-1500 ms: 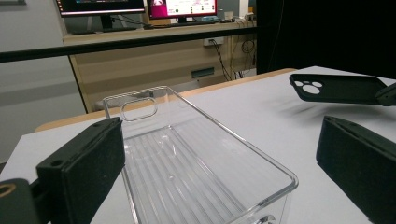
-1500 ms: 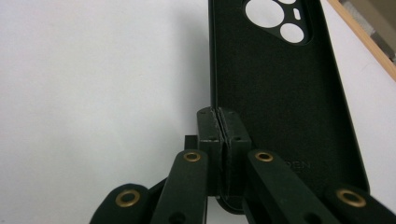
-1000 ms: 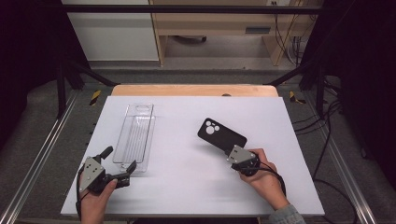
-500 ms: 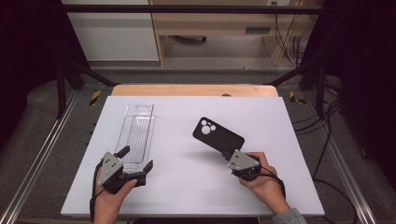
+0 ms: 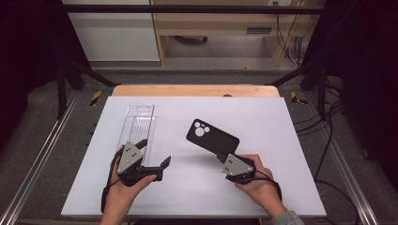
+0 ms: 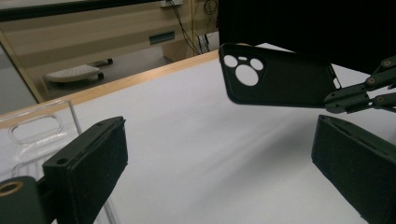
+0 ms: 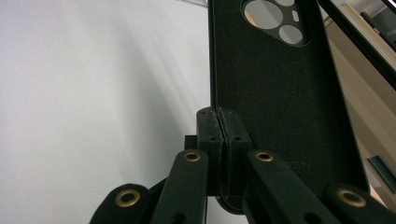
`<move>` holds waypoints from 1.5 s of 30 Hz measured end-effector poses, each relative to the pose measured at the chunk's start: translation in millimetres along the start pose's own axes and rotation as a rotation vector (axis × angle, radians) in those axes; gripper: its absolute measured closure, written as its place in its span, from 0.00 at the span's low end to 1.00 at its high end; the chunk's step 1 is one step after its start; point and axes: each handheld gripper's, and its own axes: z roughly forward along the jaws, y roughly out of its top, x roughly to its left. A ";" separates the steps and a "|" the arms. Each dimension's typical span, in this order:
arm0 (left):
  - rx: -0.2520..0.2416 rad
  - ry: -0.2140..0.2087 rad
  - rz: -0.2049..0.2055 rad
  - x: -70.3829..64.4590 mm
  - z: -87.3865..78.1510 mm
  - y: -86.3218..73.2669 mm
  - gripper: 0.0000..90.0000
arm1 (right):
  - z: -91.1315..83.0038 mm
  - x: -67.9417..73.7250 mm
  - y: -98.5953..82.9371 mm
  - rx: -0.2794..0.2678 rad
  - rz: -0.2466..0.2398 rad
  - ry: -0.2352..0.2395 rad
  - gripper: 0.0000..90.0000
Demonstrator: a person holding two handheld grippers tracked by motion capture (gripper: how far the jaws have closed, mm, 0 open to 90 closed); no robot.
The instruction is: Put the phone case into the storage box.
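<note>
Phone case point(image 5: 212, 138), black, pinched at its lower rim by the right tongs point(image 5: 224, 158), jaws shut tight on that edge and seen pressed together in the right gripper view with the case point(image 7: 275, 93) running straight away from them. Held lifted off the white table point(image 5: 281, 178), judging by the shadow beneath in the left gripper view, long axis pointing from the tongs toward 10 o'clock, camera holes at the far end. Left tongs point(image 5: 155, 157) spread wide, holding nothing, low over the table at about 9 o'clock from the right pair. From the left tongs, case point(image 6: 280, 79) lying ahead toward 2 o'clock, well apart, its camera end the nearer part. Clear plastic box point(image 5: 138, 125) resting flat on the table just beyond the left tongs at 12 o'clock, long axis running 6 to 12. Probably next: bringing case and left tongs together, left hand being the closer to the box, right hand alone carrying the case.
</note>
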 end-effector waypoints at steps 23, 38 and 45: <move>0.027 -0.035 -0.003 12.2 17.7 31.8 0.03 | 1.8 14.3 8.9 -0.021 -0.049 -0.006 0.99; 0.064 -0.062 0.032 3.8 28.0 35.3 0.03 | 3.3 23.0 11.4 -0.024 -0.086 -0.021 0.99; 0.080 -0.068 0.037 1.1 33.6 36.1 0.03 | 3.2 26.5 13.3 -0.033 -0.091 -0.021 0.99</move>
